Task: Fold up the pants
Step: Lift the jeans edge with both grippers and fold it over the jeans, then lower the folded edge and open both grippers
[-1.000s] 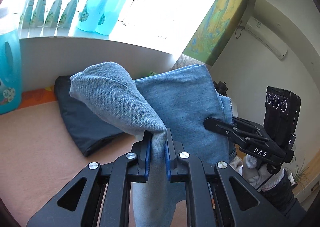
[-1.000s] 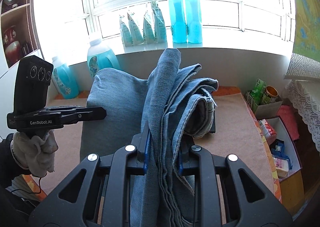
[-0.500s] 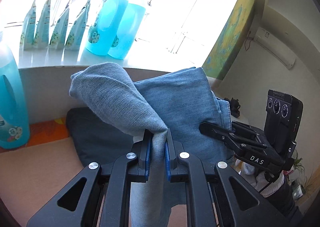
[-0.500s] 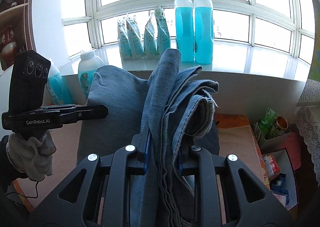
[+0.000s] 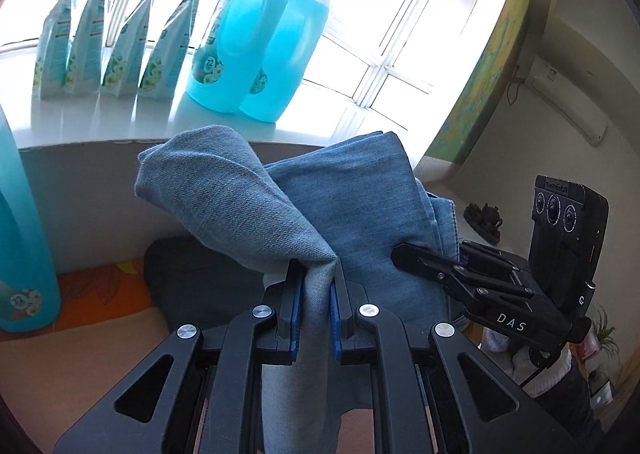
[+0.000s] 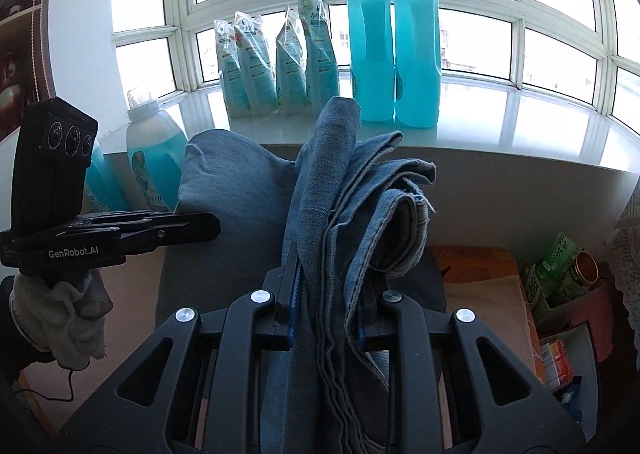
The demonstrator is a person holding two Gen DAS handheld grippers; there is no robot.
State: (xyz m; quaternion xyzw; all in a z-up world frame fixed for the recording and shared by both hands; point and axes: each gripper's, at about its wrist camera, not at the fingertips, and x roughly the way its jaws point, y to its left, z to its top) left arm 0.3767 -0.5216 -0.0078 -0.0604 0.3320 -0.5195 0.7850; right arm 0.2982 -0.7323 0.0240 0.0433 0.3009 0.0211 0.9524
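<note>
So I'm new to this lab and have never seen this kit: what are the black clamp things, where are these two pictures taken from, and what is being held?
No robot here: a person holds a two-finger clamp in each hand, each with a fisheye camera looking along its fingers. One picture comes from the left gripper, the other from the right gripper; each also shows the other gripper off to one side. Both are shut on the blue jeans, raised between them: the left pinches a thin fold, the right a thick bundle of layers. Below lie a dark garment and a beige mat. On the windowsill behind stand two blue detergent bottles and four refill pouches.
</note>
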